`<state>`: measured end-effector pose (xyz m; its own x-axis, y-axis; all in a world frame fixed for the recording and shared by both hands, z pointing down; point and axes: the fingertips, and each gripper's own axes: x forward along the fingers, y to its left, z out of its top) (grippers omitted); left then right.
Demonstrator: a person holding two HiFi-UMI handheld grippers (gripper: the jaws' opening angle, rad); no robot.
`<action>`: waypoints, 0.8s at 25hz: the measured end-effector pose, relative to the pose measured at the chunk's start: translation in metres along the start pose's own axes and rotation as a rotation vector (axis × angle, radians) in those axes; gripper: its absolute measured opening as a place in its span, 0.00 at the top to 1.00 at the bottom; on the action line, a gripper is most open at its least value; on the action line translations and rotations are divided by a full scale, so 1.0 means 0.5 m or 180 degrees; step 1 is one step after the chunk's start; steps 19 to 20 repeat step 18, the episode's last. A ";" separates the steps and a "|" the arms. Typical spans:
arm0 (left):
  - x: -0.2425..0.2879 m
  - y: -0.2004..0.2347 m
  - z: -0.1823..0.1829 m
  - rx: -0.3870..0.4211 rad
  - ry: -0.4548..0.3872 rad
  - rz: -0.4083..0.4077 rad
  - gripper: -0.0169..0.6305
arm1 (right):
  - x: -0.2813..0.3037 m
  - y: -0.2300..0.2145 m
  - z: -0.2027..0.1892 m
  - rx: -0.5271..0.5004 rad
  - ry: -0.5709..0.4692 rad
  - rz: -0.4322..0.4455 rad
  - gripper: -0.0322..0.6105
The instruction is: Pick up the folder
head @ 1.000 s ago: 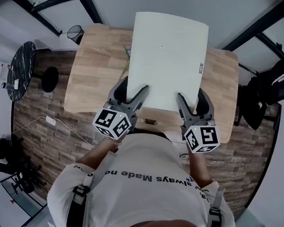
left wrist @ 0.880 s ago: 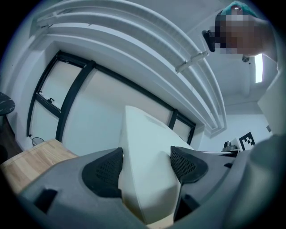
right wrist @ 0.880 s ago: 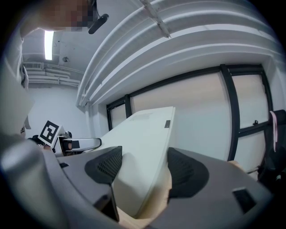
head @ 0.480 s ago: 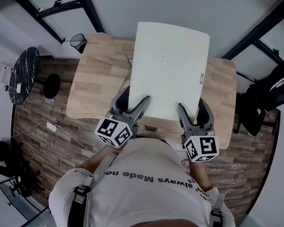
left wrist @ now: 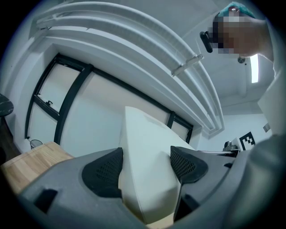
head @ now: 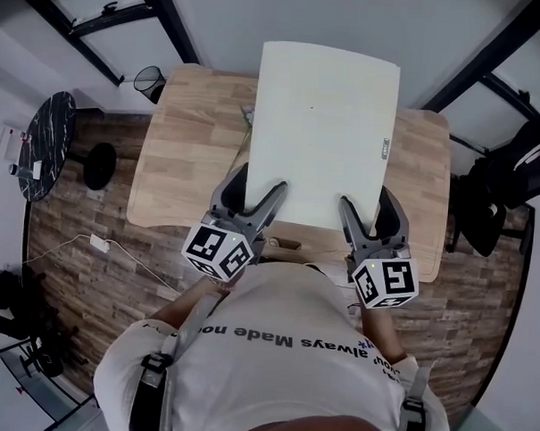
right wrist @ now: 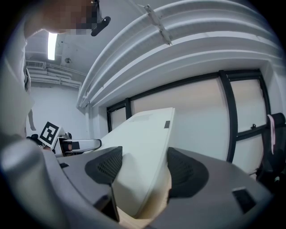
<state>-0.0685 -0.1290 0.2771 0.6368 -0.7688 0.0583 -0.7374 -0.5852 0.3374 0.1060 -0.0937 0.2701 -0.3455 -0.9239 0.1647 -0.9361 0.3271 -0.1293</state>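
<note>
A large white folder (head: 323,132) is held up above the wooden table (head: 189,135), tilted toward the camera, with a small grey label near its right edge. My left gripper (head: 258,185) is shut on its near left corner and my right gripper (head: 367,198) on its near right corner. In the left gripper view the folder (left wrist: 145,165) fills the gap between the dark pads (left wrist: 103,172). The right gripper view shows the same folder (right wrist: 143,156) wedged between that gripper's jaws, and the left gripper (right wrist: 76,144) shows beyond it.
A black wire bin (head: 149,76) stands past the table's far left corner. A round dark side table (head: 43,142) sits at left on the wood-pattern floor. A black chair with a bag (head: 509,167) stands at right. A white cable (head: 117,248) trails on the floor.
The folder and both grippers have shifted slightly right and up in the head view over the last second; in the last half second they are nearly still. Both grips are unchanged.
</note>
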 end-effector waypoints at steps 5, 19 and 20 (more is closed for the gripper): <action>0.001 -0.003 -0.003 0.0001 0.0012 -0.0004 0.46 | -0.003 -0.002 0.000 -0.0013 0.0003 -0.0008 0.47; 0.008 0.007 -0.001 0.0010 0.0035 0.0002 0.46 | 0.008 -0.003 -0.002 0.0023 0.0006 -0.0029 0.47; 0.008 0.007 -0.001 0.0010 0.0035 0.0002 0.46 | 0.008 -0.003 -0.002 0.0023 0.0006 -0.0029 0.47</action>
